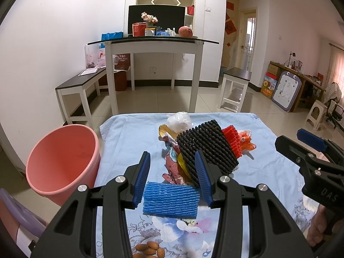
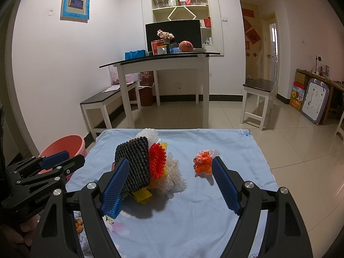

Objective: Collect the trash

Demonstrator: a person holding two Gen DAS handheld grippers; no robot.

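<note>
A pile of trash lies on the blue floral cloth (image 1: 129, 133): a black foam net (image 1: 206, 148), a red foam net (image 1: 233, 139), crumpled wrappers (image 1: 172, 161), a white plastic bag (image 1: 179, 121) and an orange-white wrapper (image 2: 204, 161). A blue foam net (image 1: 171, 200) lies nearest me. My left gripper (image 1: 173, 178) is open, its fingers straddling the far edge of the blue net, just above it. My right gripper (image 2: 172, 185) is open and empty, above the cloth right of the black net (image 2: 134, 161). A pink bucket (image 1: 62, 161) stands on the floor left of the table.
Several almonds (image 1: 150, 248) lie on the cloth near its front edge. Beyond stand a white table (image 1: 150, 43) with clutter, a bench (image 1: 81, 83) and a stool (image 1: 236, 86) on the tiled floor.
</note>
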